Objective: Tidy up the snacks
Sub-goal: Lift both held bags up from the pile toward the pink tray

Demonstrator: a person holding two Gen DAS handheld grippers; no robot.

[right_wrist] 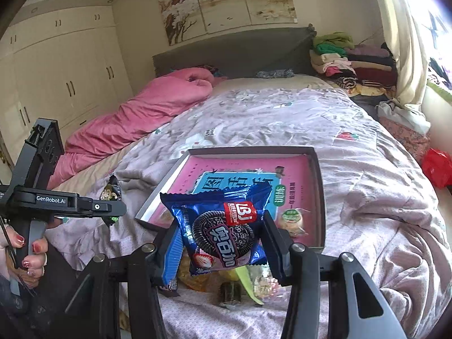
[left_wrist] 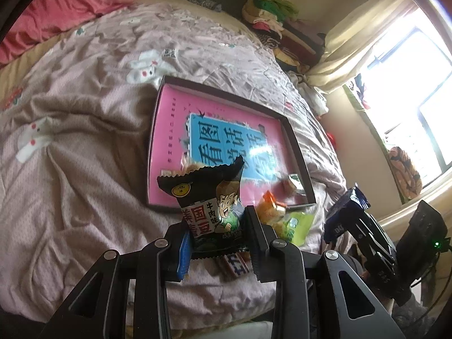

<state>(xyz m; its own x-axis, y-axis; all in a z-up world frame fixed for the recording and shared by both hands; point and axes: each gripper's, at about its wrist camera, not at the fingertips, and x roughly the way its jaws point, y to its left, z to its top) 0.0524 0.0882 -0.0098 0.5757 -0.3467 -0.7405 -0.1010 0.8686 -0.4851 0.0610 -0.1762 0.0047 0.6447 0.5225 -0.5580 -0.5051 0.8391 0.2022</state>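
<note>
Your left gripper (left_wrist: 217,226) is clamped on a black bean-snack packet (left_wrist: 210,200) with a cartoon face, its two fingers pressed against the packet's sides so that it stands upright above the near edge of the bed. Your right gripper (right_wrist: 220,243) is closed the same way on a blue cookie packet (right_wrist: 223,231), which shows a dark sandwich cookie and a red label, and holds it up just in front of the box. The shallow dark-walled box (left_wrist: 296,147) lies open on the pale floral quilt (left_wrist: 84,130), a little right of the middle of the bed, and its floor is covered by a pink sheet with a blue panel of large characters. Inside it, in the near right corner, sits a small round wrapped snack (right_wrist: 291,220) with a green label; the left wrist view shows a small wrapped piece in that same corner. On the quilt just near the box, below both grippers, lies a loose pile of other snacks: an orange wrapped piece (left_wrist: 271,209), a light green packet (left_wrist: 296,226) and a small dark wrapped block (right_wrist: 230,293). Your left hand (right_wrist: 25,251), with red nails, grips the handle of its gripper at the left edge of the right wrist view. A pink duvet (right_wrist: 141,113) is bunched along the far left side of the bed, and folded clothes (right_wrist: 350,59) are stacked at the far right by the headboard.
</note>
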